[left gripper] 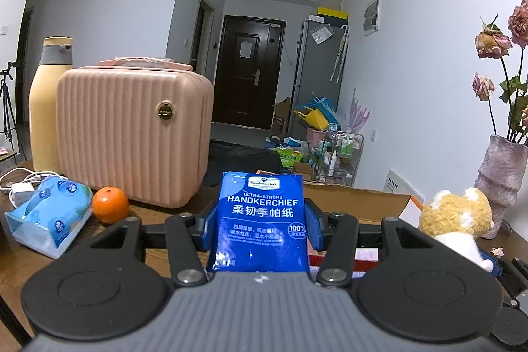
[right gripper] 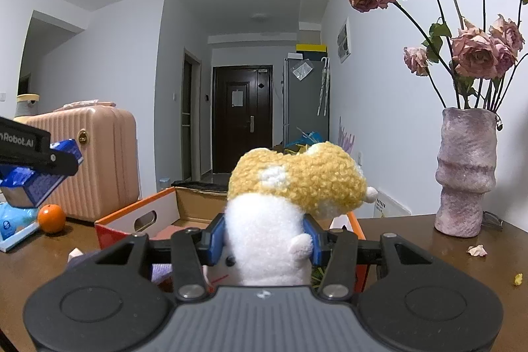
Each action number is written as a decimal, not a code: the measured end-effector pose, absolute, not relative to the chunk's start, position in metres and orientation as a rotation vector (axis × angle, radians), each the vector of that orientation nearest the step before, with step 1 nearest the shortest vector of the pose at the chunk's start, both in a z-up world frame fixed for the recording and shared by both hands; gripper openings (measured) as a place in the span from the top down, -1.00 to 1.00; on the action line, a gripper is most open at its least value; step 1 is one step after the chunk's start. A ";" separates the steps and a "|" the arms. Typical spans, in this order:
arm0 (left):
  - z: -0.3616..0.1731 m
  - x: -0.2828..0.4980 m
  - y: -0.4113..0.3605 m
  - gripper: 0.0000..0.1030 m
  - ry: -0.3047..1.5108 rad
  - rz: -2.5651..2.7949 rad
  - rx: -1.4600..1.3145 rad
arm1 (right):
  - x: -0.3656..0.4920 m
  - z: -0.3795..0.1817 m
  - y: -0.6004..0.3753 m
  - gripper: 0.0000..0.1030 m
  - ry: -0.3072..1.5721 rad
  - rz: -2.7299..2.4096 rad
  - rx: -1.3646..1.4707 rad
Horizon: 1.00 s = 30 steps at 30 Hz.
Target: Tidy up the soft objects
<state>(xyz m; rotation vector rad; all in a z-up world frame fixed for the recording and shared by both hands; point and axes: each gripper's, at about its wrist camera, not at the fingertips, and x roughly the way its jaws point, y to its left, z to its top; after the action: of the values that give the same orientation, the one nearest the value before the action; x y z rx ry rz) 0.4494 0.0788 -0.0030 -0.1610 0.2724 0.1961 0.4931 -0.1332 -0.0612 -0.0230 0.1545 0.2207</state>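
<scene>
Left wrist view: a dark brown wooden table point(left gripper: 158, 213) under your grippers, in a white-walled room with a dark wooden door point(left gripper: 249, 71) at 12 o'clock down the hallway and a grey cabinet point(left gripper: 316, 61) at 1 o'clock. On the table, at 10 o'clock, stand a ribbed pink hard-shell case point(left gripper: 132, 134) and, behind it, a tall cream bottle point(left gripper: 46, 108). A round orange fruit point(left gripper: 110, 204) lies just in front of the case, and a light blue soft tissue pack point(left gripper: 49, 216) lies at 9 o'clock beside it. An open cardboard box with orange edges point(left gripper: 356, 197) sits straight ahead.

Your left gripper point(left gripper: 260, 230) is clamped on a dark blue plastic handkerchief packet point(left gripper: 260, 220); the packet stands upright between the blue pads point(left gripper: 315, 226), its top rising above them, in front of the box.

Right wrist view: a mottled purple ceramic vase point(right gripper: 467, 174) with dried pink roses point(right gripper: 475, 51) stands on the table at 2 o'clock. Your right gripper point(right gripper: 264, 243) is clamped on a yellow-and-white plush toy point(right gripper: 280, 203); the pads press its white body, and its curly yellow part bulges above them toward 12 o'clock, over the box.
</scene>
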 end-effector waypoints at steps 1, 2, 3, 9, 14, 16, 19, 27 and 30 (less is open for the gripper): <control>-0.003 0.452 0.078 -0.01 0.272 0.195 -0.160 | 0.496 -0.061 -0.133 0.09 0.154 0.221 -0.021; -0.003 0.454 0.077 -0.01 0.271 0.194 -0.160 | 0.497 -0.061 -0.133 0.09 0.153 0.221 -0.019; -0.003 0.457 0.075 -0.01 0.271 0.193 -0.160 | 0.500 -0.061 -0.133 0.09 0.152 0.221 -0.018; -0.002 0.477 0.070 -0.01 0.271 0.179 -0.167 | 0.514 -0.060 -0.131 0.09 0.147 0.222 -0.011; -0.003 0.495 0.062 -0.01 0.277 0.161 -0.167 | 0.522 -0.060 -0.130 0.09 0.147 0.223 -0.008; -0.003 0.503 0.061 -0.01 0.276 0.158 -0.164 | 0.528 -0.060 -0.129 0.09 0.145 0.223 -0.006; -0.003 0.512 0.059 -0.01 0.275 0.153 -0.162 | 0.536 -0.060 -0.128 0.09 0.145 0.223 -0.006; -0.002 0.535 0.055 -0.01 0.270 0.153 -0.163 | 0.558 -0.060 -0.124 0.09 0.150 0.216 -0.005; -0.002 0.543 0.052 -0.01 0.268 0.155 -0.161 | 0.566 -0.061 -0.123 0.08 0.151 0.214 -0.003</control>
<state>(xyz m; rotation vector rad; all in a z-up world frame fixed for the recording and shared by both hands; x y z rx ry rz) 0.5433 0.0517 -0.0015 -0.1605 0.2684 0.1547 0.5658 -0.1235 -0.0606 -0.0029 0.1511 0.2140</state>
